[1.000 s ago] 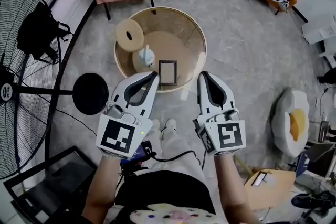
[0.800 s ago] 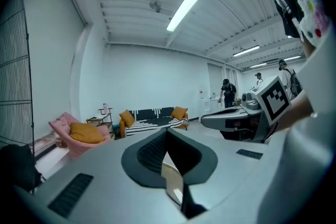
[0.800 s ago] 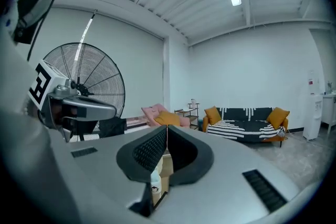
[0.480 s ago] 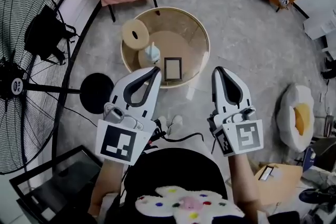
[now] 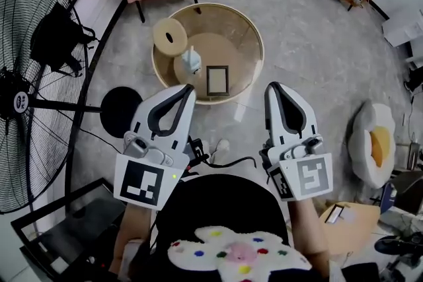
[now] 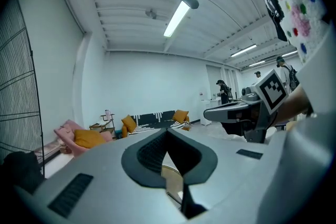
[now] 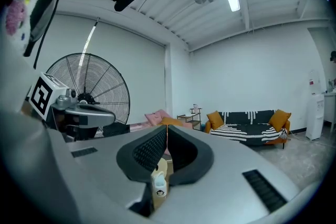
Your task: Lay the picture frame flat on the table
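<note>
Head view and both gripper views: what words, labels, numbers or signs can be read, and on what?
No text is readable.
Fan hub label: too blurred to read.
Bottle logo: too small to read.
Marker cubes: black-and-white square codes, no letters.

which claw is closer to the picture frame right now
Left. In the head view the left claw ends just left of the picture frame; the right claw is farther off on its right.
</note>
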